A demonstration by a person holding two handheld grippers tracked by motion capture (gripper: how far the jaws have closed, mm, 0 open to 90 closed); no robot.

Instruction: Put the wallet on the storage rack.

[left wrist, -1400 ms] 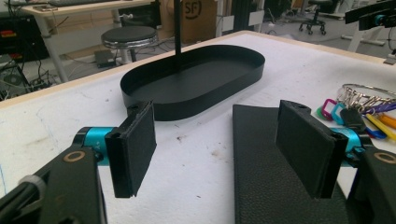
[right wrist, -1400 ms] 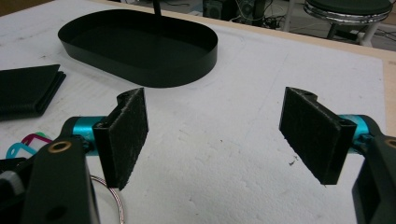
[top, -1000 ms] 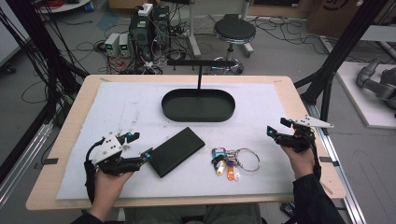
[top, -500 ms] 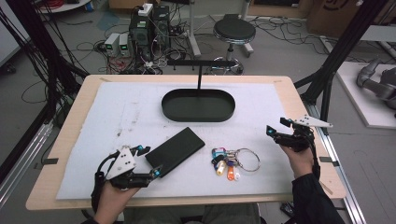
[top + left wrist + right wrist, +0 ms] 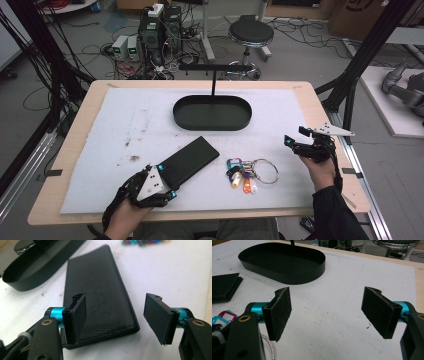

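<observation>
The left gripper [image 5: 166, 181] has slid in from the side to the near end of the long black leather wallet [image 5: 189, 161], and its jaws, just narrowing from their widest, stand open and straddle that end without pressing it; the left gripper view shows one pad [image 5: 78, 315] over the leather and the other [image 5: 158, 315] clear of the edge. That reads as a grasp about to close, with the wallet not yet lifted. The wallet lies flat on the white foam mat [image 5: 125, 125] covering the desk, just this side of the black oval metal tray [image 5: 212, 112], its likely destination. Right of the wallet, near but apart, sits a bunch of coloured key tags on a metal ring [image 5: 247, 172]; it does not block the path to the tray. Farther right, the right gripper [image 5: 295, 142] hovers with jaws wide and empty, apparently above bare mat.
</observation>
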